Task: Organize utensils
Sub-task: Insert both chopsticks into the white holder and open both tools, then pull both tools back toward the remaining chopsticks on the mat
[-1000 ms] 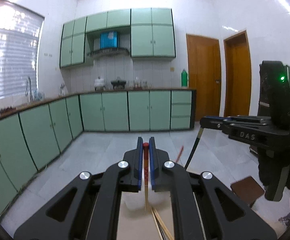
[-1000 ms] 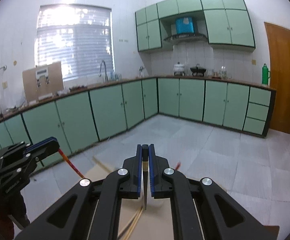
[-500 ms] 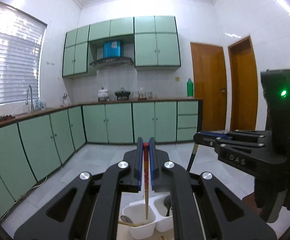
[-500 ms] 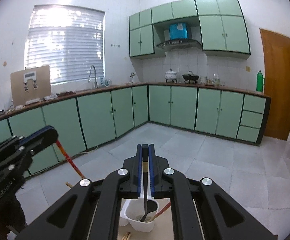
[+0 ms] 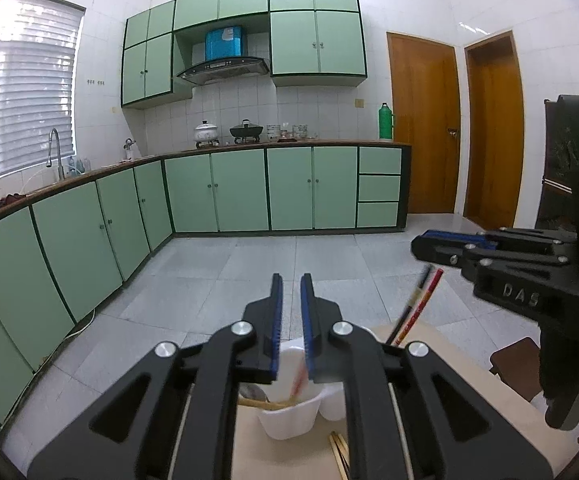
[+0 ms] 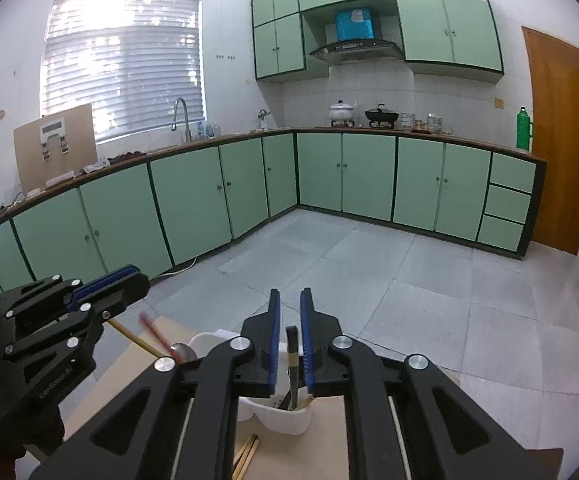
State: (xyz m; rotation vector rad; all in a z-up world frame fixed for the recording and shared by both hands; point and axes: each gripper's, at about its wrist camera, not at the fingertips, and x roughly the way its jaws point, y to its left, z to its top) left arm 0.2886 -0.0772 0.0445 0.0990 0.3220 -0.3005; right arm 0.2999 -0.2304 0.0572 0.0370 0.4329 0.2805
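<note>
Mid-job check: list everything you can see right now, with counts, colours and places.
holder: one, white, on the table
black chopstick: one, standing in holder, between right fingers
red chopsticks: two, one beside the black one, one blurred under left fingers
spoon: one, metal, in holder
loose chopsticks: a few, wooden, on the table by holder
table: one, beige
cabinets: green, along walls
doors: two, brown
left gripper: black, open
right gripper: black, open
</note>
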